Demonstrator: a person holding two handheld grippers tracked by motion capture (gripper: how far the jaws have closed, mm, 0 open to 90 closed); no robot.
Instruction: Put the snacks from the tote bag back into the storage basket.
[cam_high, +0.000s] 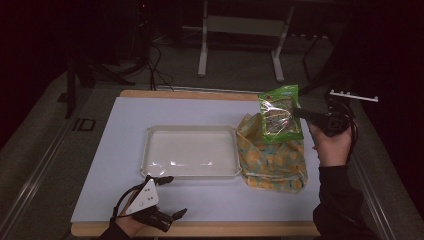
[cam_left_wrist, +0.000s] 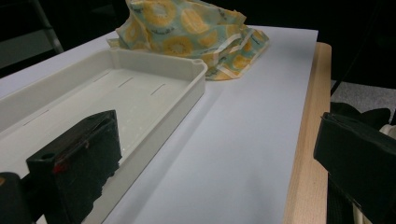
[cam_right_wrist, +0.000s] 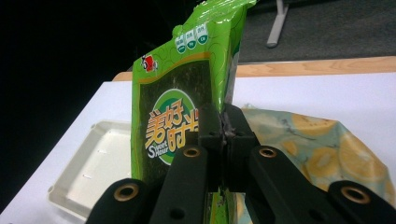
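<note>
A green snack packet (cam_high: 280, 112) hangs upright above the mouth of a yellow-patterned cloth bag (cam_high: 272, 160), and my right gripper (cam_high: 298, 113) is shut on the packet's right edge. In the right gripper view the two jaws pinch the green packet (cam_right_wrist: 173, 107) right in front of the lens, with the bag (cam_right_wrist: 322, 149) below. A shallow white tray (cam_high: 150, 155) lies empty at the table's middle. My left gripper (cam_high: 170, 196) rests near the front edge, open and holding nothing; its view looks along the tray (cam_left_wrist: 187, 93) toward the bag (cam_left_wrist: 187, 28).
A white mat (cam_high: 125, 130) covers a wooden table (cam_high: 200, 229) whose front edge runs just behind my left hand. Beyond the table, metal stand legs (cam_high: 202, 55) and cables (cam_high: 157, 70) sit on a dark floor. A white bracket (cam_high: 352, 96) juts out at the right.
</note>
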